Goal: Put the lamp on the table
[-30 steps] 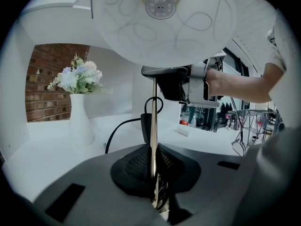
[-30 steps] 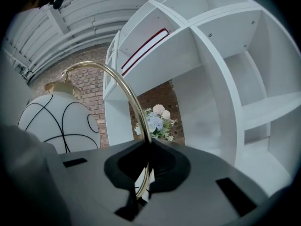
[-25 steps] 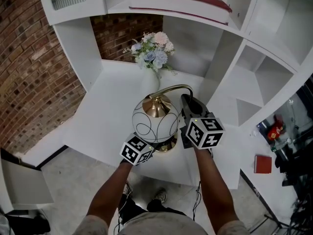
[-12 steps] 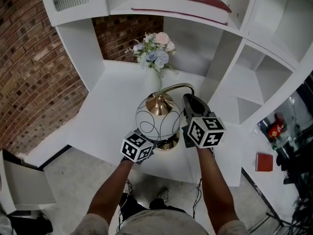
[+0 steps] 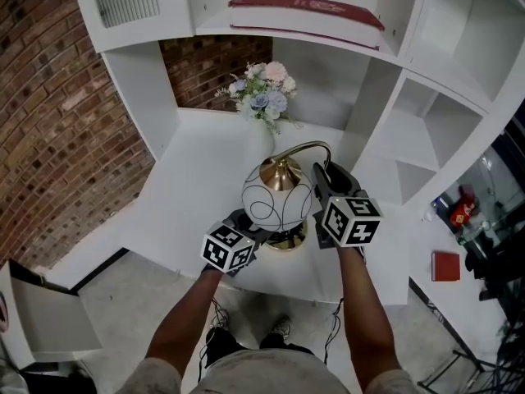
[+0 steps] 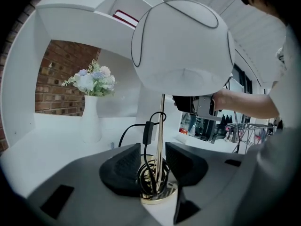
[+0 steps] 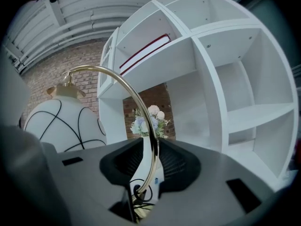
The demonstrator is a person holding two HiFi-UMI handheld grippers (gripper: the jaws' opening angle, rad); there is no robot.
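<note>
The lamp (image 5: 277, 199) is standing near the front edge of the white table (image 5: 193, 175). In the head view its white globe shade with thin black lines is covering most of the brass base (image 5: 289, 239), which is peeking out at five o'clock of the shade.

The left gripper (image 6: 153, 161) is sitting at seven o'clock of the shade. Its jaws have just been opening and are now standing released, well spread. The thin gold stem (image 6: 161, 126) and a coil of black cord (image 6: 146, 132) are rising between the pads without being pressed. The gripper's own body is cutting off the near rim of the base there, and where the cord ends is not traceable. In the head view the shade is hiding these jaws.

The right gripper (image 7: 151, 161), at three o'clock of the shade, is clenching the lamp's arched gold arm (image 7: 136, 93). The pads are closing narrowly on either side of it, and the left jaw is masking the base.

At twelve o'clock of the lamp a white vase of pastel flowers (image 5: 264, 105) is standing apart from it. Farther toward twelve, a red book (image 5: 308, 8) is lying flat on a shelf. A brick wall (image 5: 49, 130) is filling the nine o'clock side.
</note>
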